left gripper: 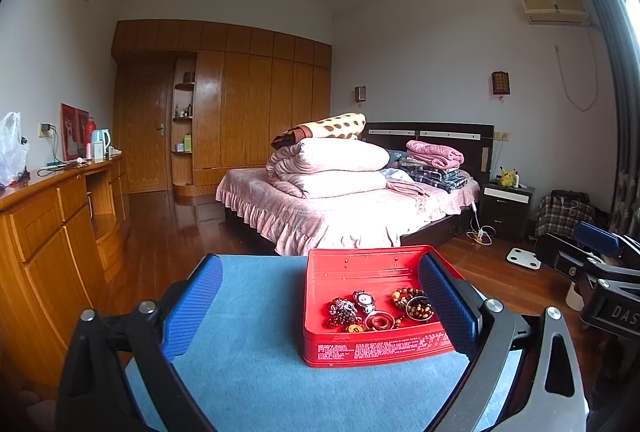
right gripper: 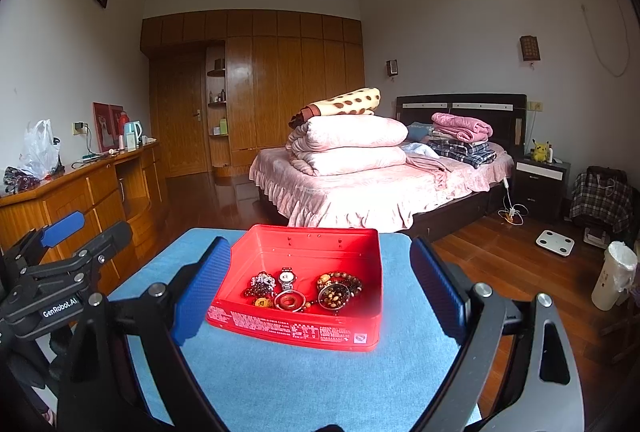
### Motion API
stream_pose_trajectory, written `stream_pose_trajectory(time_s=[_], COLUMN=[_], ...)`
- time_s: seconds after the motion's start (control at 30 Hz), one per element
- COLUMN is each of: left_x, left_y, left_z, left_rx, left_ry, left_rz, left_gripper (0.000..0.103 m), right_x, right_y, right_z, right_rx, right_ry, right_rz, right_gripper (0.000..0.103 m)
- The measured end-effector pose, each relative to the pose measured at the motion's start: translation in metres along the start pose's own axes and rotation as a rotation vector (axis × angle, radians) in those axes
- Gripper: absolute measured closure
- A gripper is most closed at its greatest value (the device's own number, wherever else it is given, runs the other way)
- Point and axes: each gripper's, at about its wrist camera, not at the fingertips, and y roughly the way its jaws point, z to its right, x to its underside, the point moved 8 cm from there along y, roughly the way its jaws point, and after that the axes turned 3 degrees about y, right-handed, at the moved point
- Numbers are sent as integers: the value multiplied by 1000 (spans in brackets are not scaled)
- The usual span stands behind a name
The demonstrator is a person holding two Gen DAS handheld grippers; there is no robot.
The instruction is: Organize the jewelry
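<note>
Left wrist view: left gripper [left gripper: 320, 296] spread wide over blue cloth-covered table [left gripper: 248, 352], pinching nothing; open red rectangular metal tin [left gripper: 372, 350] resting there, right blue pad overlapping its right wall. Inside: silver wristwatch [left gripper: 365, 300], brown beaded bracelets [left gripper: 414, 302], dark crystal cluster [left gripper: 342, 310].

Right wrist view: right gripper [right gripper: 320, 284] spread wide, straddling tin, empty. Left gripper visible at left edge.

Bedroom: white walls, glossy wood floor [right gripper: 500, 256]. Wood wardrobe [right gripper: 280, 79] on far wall, bed [right gripper: 380, 187] with pink cover and stacked quilts, dark nightstand [right gripper: 540, 183], wood dresser [left gripper: 48, 224] left. Daylight from right.
</note>
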Motion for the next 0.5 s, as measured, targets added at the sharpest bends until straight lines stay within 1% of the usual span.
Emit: stream_pose_trajectory(time_s=[0.5], left_x=[1], left_y=[0], left_z=[-1], left_rx=[-8], left_ry=[1], left_rz=[-4], left_gripper=[7], right_x=[4], right_y=[2], right_z=[3], right_rx=[3], right_ry=[-3], right_rz=[1], right_gripper=[15])
